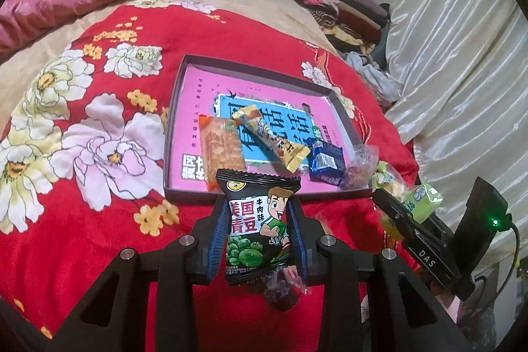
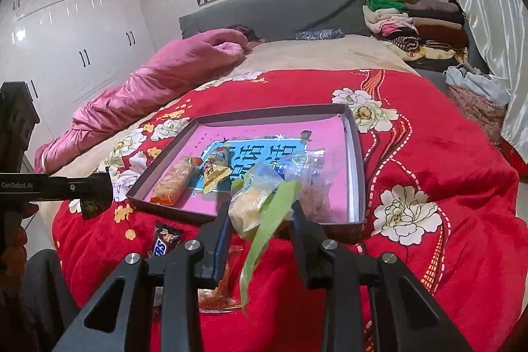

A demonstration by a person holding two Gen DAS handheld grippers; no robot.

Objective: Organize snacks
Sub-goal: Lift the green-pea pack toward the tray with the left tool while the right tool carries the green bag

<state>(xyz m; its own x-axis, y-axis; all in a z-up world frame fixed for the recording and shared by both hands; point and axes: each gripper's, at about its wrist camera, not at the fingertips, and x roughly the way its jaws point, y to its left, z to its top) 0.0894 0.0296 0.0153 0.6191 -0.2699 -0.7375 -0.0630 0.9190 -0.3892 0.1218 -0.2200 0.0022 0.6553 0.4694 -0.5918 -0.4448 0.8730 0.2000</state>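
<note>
My left gripper (image 1: 259, 203) is shut on a black green-pea snack packet (image 1: 257, 240), held upright just in front of the tray's near rim. The shallow dark tray (image 1: 171, 121) has a pink floor and holds an orange packet (image 1: 222, 147), a gold stick packet (image 1: 270, 134), a blue packet (image 1: 326, 167) and a clear packet (image 1: 361, 167). My right gripper (image 2: 260, 210) is shut on a green-and-clear wrapped pastry (image 2: 250, 207), hovering over the tray's (image 2: 359, 160) near edge. A Snickers bar (image 2: 165, 241) lies on the red blanket in front of the tray.
The tray lies on a red floral blanket (image 1: 82, 253) on a bed. A dark wrapped candy (image 1: 280, 292) lies below the left gripper. A pink quilt (image 2: 158, 81) lies to the left, folded clothes (image 2: 415, 22) are stacked at the back right, and a white curtain (image 1: 462, 71) hangs on the right.
</note>
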